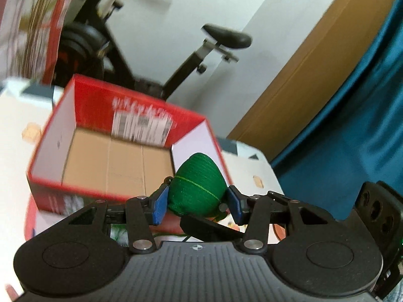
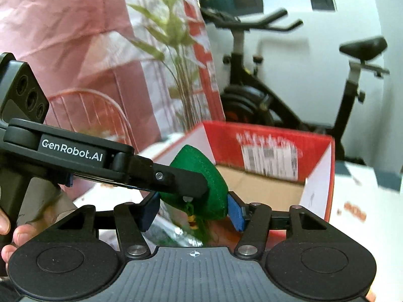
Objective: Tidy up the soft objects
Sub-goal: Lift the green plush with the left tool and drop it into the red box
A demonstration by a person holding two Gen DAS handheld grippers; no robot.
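A green knitted soft object [image 1: 195, 186], shaped like a rounded cone, is lifted in front of an open red box [image 1: 141, 103]. My left gripper [image 1: 197, 202] is shut on it, a blue pad on each side. My right gripper [image 2: 194, 209] grips the same green object [image 2: 211, 176] from another angle, and one of its black fingers [image 1: 209, 226] shows under the object in the left wrist view. In the right wrist view a left gripper finger [image 2: 176, 180] crosses the object. The red box [image 2: 267, 130] shows a bare brown cardboard floor.
The box stands on a white table [image 1: 15, 115], raised on a red and white base. An exercise bike [image 2: 264, 95] stands behind it, with a leafy plant [image 2: 173, 50] and pink cloth at the left. A teal curtain [image 1: 352, 138] hangs at the right. A hand [image 2: 10, 234] holds the left gripper's handle.
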